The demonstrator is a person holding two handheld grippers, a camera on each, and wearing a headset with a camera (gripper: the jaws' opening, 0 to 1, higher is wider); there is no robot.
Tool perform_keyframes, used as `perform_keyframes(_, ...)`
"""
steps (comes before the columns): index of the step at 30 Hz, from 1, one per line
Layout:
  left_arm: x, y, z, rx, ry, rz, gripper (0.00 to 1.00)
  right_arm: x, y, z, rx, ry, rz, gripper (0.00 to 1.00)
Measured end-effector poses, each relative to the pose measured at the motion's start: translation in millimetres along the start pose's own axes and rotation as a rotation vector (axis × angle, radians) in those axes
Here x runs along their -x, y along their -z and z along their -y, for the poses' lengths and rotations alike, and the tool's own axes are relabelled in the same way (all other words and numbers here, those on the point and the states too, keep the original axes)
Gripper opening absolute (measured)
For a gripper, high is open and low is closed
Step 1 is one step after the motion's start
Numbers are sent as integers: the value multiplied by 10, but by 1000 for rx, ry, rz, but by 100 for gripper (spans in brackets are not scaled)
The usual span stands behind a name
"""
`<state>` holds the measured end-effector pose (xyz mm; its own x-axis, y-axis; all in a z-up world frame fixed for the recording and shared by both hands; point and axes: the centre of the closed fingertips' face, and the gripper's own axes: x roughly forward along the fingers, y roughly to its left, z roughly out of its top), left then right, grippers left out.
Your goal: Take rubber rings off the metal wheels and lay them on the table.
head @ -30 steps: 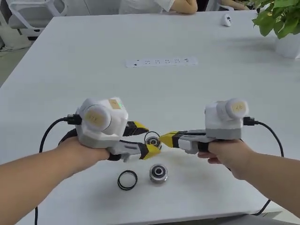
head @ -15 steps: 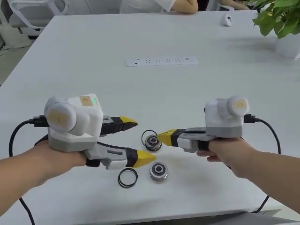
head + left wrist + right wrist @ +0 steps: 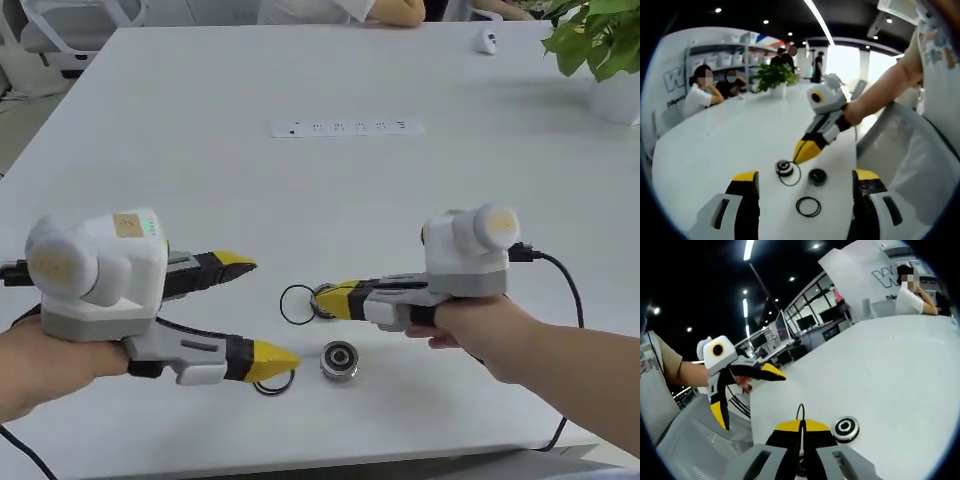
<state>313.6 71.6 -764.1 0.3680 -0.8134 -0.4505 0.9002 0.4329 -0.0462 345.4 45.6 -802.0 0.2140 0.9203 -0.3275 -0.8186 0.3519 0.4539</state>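
- Firstly, the white table (image 3: 400, 180) carries everything, and the work sits near its front edge, close to the person.
- The left gripper (image 3: 258, 311) has its jaws spread wide and holds nothing. In the head view its lower tip lies over part of the freed ring (image 3: 797, 206).
- The right gripper (image 3: 333, 298) has its jaws pressed together, with the tip right at the far wheel (image 3: 784, 168). In the right gripper view a thin black line rises from between the tips. I take this for the slack ring (image 3: 283, 305) pinched by its edge, but I cannot tell whether metal is caught too.
- The near wheel (image 3: 339, 361) lies flat and bare, apart from both grippers. Both wheels look small, hard and smooth, so I expect one to skate or roll if nudged and to need pinning by its rim.
- The slack ring lies as a loose loop about the far wheel, seemingly out of the groove but not yet clear of it. The freed ring rests flat beside the near wheel.
- The rubber should be light, soft, stretchy and grippy. The best hold is a stretch of band standing away from the metal, and it may snap back if pulled hard.
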Motion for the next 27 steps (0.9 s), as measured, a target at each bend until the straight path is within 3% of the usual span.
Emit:
perform_keyframes(11,202,142,6,15,-16,-19,87,-112,142,-180,2,-80,-67,0)
perform_keyframes(27,407,310,-11,30,-51,-43,89,-275,414,-351,-7,-148,-178,0)
